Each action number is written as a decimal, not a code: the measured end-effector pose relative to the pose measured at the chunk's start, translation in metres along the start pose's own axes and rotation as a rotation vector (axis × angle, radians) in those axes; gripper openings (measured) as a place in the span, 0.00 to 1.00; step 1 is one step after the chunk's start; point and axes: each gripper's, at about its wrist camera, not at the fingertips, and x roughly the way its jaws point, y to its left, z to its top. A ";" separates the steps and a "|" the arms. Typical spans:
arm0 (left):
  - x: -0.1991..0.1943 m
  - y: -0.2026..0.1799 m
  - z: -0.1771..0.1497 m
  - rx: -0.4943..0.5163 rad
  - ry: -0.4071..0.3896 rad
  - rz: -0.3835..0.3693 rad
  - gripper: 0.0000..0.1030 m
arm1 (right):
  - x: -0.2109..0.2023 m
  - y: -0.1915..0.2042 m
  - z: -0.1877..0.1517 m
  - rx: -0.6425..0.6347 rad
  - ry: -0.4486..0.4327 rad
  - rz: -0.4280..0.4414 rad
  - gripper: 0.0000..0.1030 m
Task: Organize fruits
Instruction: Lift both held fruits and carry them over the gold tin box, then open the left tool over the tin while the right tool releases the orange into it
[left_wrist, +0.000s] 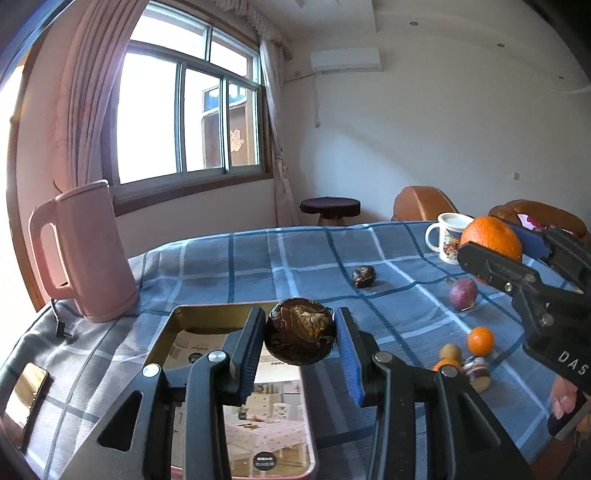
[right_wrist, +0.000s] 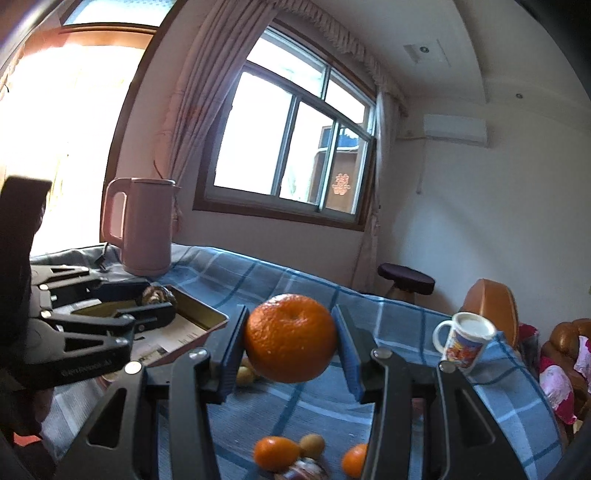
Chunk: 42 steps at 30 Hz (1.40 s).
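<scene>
Orange (right_wrist: 290, 338) stem-end up; dark wrinkled fruit (left_wrist: 300, 332) over tray (left_wrist: 207, 317).

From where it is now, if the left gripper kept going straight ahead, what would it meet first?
Probably nothing soon: the left gripper, holding the dark fruit, points over the tray toward bare tablecloth. Depth unclear.

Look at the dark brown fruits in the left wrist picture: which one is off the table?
The dark brown fruit clamped in the left gripper, above the tray. The smaller dark fruit lies alone on the checked tablecloth.
</scene>
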 end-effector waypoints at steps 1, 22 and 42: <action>0.001 0.002 0.000 -0.003 0.004 0.003 0.40 | 0.003 0.001 0.001 0.000 0.003 0.005 0.48; 0.042 0.071 -0.008 -0.065 0.161 0.036 0.40 | 0.080 0.066 0.016 -0.072 0.121 0.181 0.48; 0.061 0.101 -0.021 -0.063 0.260 0.087 0.40 | 0.135 0.102 -0.003 -0.057 0.277 0.279 0.48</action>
